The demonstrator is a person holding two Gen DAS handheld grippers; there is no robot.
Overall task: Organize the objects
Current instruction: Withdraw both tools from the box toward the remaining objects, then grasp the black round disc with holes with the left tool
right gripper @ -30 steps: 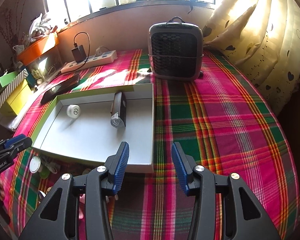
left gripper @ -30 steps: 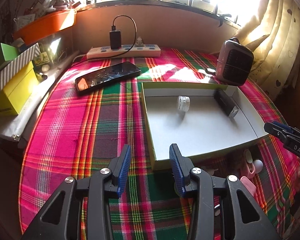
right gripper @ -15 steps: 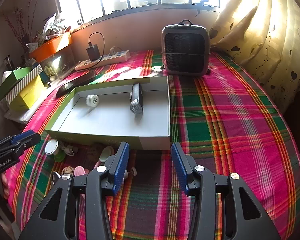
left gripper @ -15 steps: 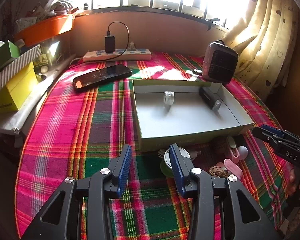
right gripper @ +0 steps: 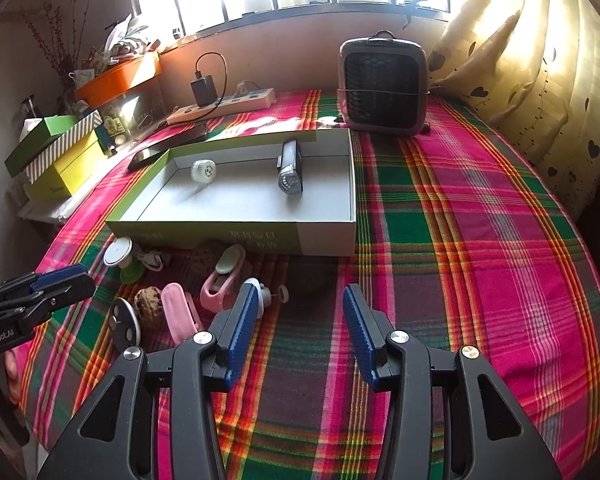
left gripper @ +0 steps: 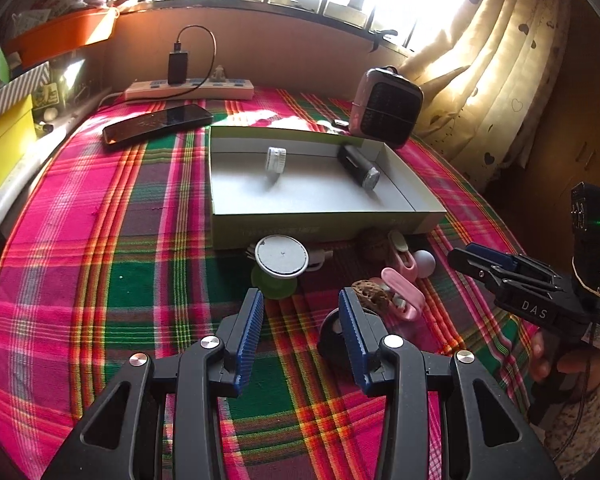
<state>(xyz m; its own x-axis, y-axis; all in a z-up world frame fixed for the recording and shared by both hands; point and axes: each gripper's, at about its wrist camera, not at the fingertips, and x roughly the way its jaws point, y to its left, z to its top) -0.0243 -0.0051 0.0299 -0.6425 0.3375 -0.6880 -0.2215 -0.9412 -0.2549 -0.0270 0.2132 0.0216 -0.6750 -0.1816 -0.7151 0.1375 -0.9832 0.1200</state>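
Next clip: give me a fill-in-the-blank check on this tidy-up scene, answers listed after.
1. The shallow box already holds ___ items.
2. The black phone lies ___ the box.
3. Both tongs, left and right, are ___ and empty.
4. The pink clips lie on the ___ cloth.

Answers: two; outside; open; plaid

both grippers drew back | clutter (left gripper: 384, 280) before box (left gripper: 320, 228) revealed

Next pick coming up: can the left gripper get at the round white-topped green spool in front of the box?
Probably yes. The left gripper is open and empty, and the spool lies just ahead with only bare cloth between; the box stands behind it.
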